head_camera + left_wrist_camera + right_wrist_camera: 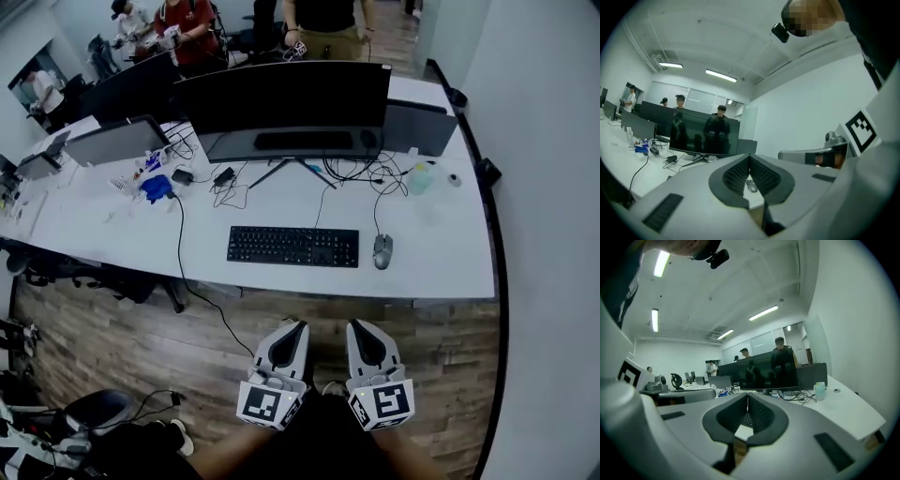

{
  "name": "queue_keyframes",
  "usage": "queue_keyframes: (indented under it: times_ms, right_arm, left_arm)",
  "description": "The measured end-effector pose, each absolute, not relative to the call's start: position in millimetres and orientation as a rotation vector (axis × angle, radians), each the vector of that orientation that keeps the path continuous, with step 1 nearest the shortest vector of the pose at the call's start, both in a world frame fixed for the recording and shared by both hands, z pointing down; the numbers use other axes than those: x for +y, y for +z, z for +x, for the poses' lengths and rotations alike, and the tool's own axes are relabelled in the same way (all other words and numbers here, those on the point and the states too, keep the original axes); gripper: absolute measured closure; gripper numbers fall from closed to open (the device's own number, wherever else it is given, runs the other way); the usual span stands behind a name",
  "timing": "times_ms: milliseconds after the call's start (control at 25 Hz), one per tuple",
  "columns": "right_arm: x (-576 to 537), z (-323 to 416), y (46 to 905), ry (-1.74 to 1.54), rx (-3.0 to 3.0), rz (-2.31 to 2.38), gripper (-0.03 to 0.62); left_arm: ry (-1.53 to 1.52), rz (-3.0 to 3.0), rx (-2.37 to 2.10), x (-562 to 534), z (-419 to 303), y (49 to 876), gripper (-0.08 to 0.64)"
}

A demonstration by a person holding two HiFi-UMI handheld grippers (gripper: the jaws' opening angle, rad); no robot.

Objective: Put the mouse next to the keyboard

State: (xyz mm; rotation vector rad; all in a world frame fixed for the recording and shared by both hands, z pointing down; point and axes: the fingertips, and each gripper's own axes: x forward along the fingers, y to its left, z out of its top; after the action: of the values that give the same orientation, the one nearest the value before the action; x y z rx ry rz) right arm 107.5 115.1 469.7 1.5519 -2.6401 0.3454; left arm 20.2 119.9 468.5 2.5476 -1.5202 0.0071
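A grey mouse (382, 250) lies on the white desk (112, 234), just right of the black keyboard (292, 247). Both grippers hang side by side over the wooden floor, short of the desk's front edge. In the head view my left gripper (293, 327) and my right gripper (360, 327) point toward the desk, well apart from the mouse. Each is shut, tips touching, with nothing between them. In the left gripper view the left gripper (750, 157) frames the mouse (751, 186) in the hollow below its tips. In the right gripper view the right gripper (747, 396) frames part of the keyboard (749, 419).
A wide dark monitor (281, 98) stands behind the keyboard, with loose cables (375, 178) at its foot. A pale bottle (420, 177) is at the back right and a blue object (157, 187) at the left. More screens and several people fill the far side. A black cable (202, 300) trails to the floor.
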Motion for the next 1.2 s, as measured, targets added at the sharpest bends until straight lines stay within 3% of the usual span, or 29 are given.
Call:
queue_keyframes:
  times_ms: [480, 1200]
  right_arm:
    - [210, 106, 428, 0.187, -2.646, 1.55, 0.574]
    - [256, 91, 420, 0.089, -2.6, 1.568, 0.574]
  left_arm:
    - [-0.053, 2.587, -1.527, 223, 39, 435, 0.555]
    - [-0.079, 2.623, -1.477, 271, 36, 434, 0.555]
